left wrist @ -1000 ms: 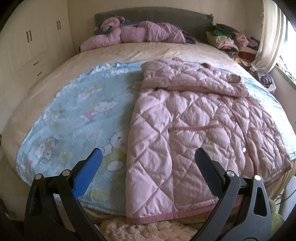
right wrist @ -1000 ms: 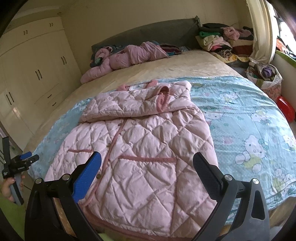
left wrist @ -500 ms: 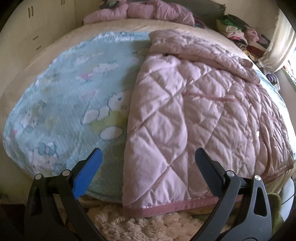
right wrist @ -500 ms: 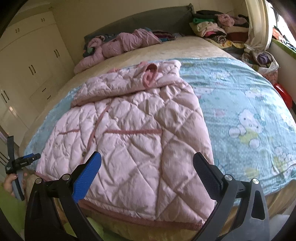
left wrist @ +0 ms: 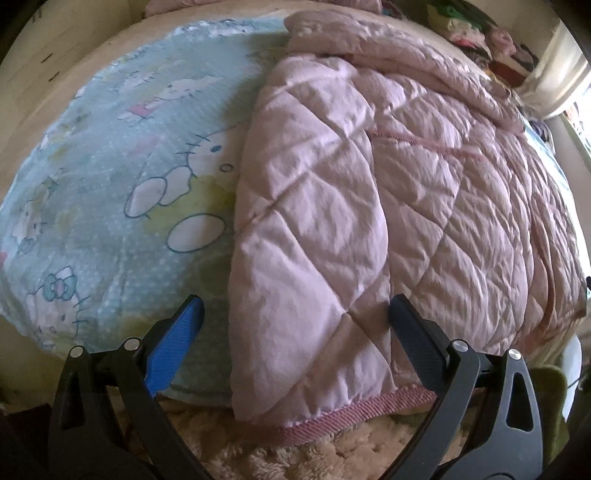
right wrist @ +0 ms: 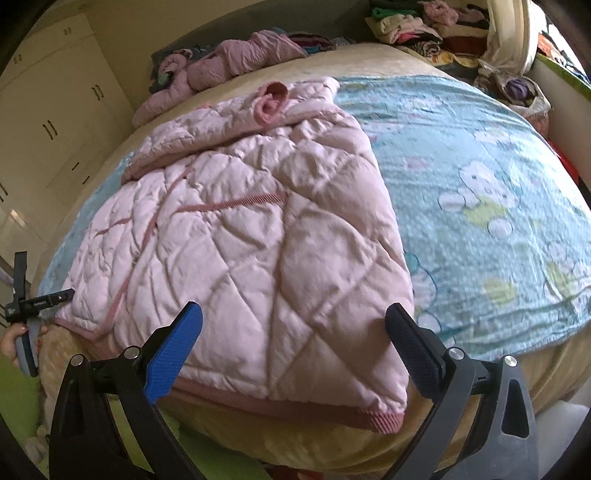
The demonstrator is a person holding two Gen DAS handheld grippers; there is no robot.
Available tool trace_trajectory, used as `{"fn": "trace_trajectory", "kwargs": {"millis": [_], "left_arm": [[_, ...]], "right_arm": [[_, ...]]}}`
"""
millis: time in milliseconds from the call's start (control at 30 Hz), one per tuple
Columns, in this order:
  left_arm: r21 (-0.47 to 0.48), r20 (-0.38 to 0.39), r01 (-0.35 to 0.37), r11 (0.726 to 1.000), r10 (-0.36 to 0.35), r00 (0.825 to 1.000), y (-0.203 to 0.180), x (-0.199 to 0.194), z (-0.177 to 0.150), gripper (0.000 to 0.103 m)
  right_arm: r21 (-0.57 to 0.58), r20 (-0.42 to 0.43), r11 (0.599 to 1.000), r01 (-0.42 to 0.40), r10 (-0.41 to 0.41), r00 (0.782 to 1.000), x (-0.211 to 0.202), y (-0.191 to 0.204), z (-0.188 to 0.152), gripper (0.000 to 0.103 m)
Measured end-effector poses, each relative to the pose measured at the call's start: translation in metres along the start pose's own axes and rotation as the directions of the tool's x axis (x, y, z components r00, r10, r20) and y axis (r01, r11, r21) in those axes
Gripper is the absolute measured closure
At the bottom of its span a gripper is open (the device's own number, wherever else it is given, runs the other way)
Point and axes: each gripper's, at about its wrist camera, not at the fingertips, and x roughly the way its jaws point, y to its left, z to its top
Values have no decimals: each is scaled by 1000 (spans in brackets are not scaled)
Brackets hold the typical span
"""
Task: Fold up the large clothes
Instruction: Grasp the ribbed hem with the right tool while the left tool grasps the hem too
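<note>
A large pink quilted jacket [left wrist: 369, 206] lies flat on a light blue cartoon-print blanket [left wrist: 122, 166] on the bed, its ribbed hem at the near edge and its sleeves folded across the top. My left gripper [left wrist: 295, 317] is open, its jaws on either side of the jacket's left bottom corner, just above the hem. My right gripper [right wrist: 293, 319] is open over the jacket's [right wrist: 258, 229] right bottom corner, above the ribbed hem band. The left gripper also shows at the left edge of the right wrist view [right wrist: 26, 306], held in a hand.
More pink clothing [right wrist: 229, 66] lies by the headboard. Stacked folded clothes [right wrist: 417, 22] stand at the far right near a curtain. A fluffy beige rug [left wrist: 295, 454] lies below the bed edge. White wardrobes [right wrist: 55, 110] line the left wall. The blanket [right wrist: 480, 192] extends right of the jacket.
Both grippers have moved down and closer to the jacket's bottom hem. They now frame its two lower corners. Both stay open.
</note>
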Motion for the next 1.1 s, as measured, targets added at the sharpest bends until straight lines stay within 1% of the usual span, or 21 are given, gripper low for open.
{"fn": "trace_trajectory", "kwargs": {"millis": [100, 267, 367, 500, 533, 567, 600, 633, 667, 700, 733, 833, 933, 1000, 1033, 1067, 1100], "left_arm": [[11, -31, 16, 1000, -15, 999, 0, 4, 1, 9], [-22, -70, 63, 998, -65, 995, 8, 11, 3, 9], [-50, -96, 98, 994, -102, 990, 15, 14, 4, 9], [-44, -104, 92, 995, -96, 990, 15, 14, 3, 9], [-43, -106, 92, 995, -96, 990, 15, 14, 2, 9], [-43, -108, 94, 995, -98, 989, 16, 14, 2, 9], [-46, -112, 99, 994, -104, 988, 17, 14, 2, 9], [-48, -115, 103, 994, -108, 988, 15, 17, 5, 9], [-51, -119, 109, 993, -114, 986, 16, 17, 5, 9], [-53, -121, 111, 992, -117, 986, 16, 18, 5, 9], [-53, -122, 111, 992, -116, 986, 15, 20, 7, 9], [-41, -125, 94, 995, -98, 987, 13, 20, 7, 9], [-34, -130, 93, 995, -97, 987, 10, 22, 8, 9], [-17, -124, 88, 996, -89, 988, 7, 21, 9, 9], [-3, -115, 81, 997, -81, 990, 4, 19, 8, 13], [12, -106, 83, 996, -82, 991, 1, 17, 7, 21], [22, -100, 87, 996, -84, 991, -4, 16, 6, 25]], "right_arm": [[14, -7, 1000, 9, -9, 1000, 1, -6, -4, 4], [67, -44, 998, -13, 16, 999, 7, -25, -9, 4], [115, -65, 992, -55, 63, 996, 15, -33, -15, 4], [146, -53, 981, -124, 133, 990, 20, -36, -19, 5], [152, -45, 977, -149, 158, 986, 19, -36, -20, 11], [159, -40, 975, -158, 166, 985, 18, -37, -20, 16], [167, -30, 970, -175, 182, 983, 15, -39, -19, 24], [168, -23, 969, -181, 187, 982, 11, -41, -17, 37], [163, -20, 970, -183, 189, 982, 9, -42, -16, 44], [153, -18, 971, -186, 191, 981, 5, -44, -14, 57], [143, -15, 970, -194, 198, 980, 3, -44, -12, 65], [98, 19, 970, -222, 221, 975, -10, -41, -8, 76], [61, 86, 961, -269, 263, 961, -26, -34, 2, 81], [40, 133, 955, -295, 288, 948, -36, -31, 10, 82], [35, 158, 950, -309, 300, 941, -41, -30, 16, 82], [32, 172, 947, -320, 310, 935, -44, -29, 20, 82], [27, 186, 944, -328, 317, 930, -46, -28, 25, 82]]}}
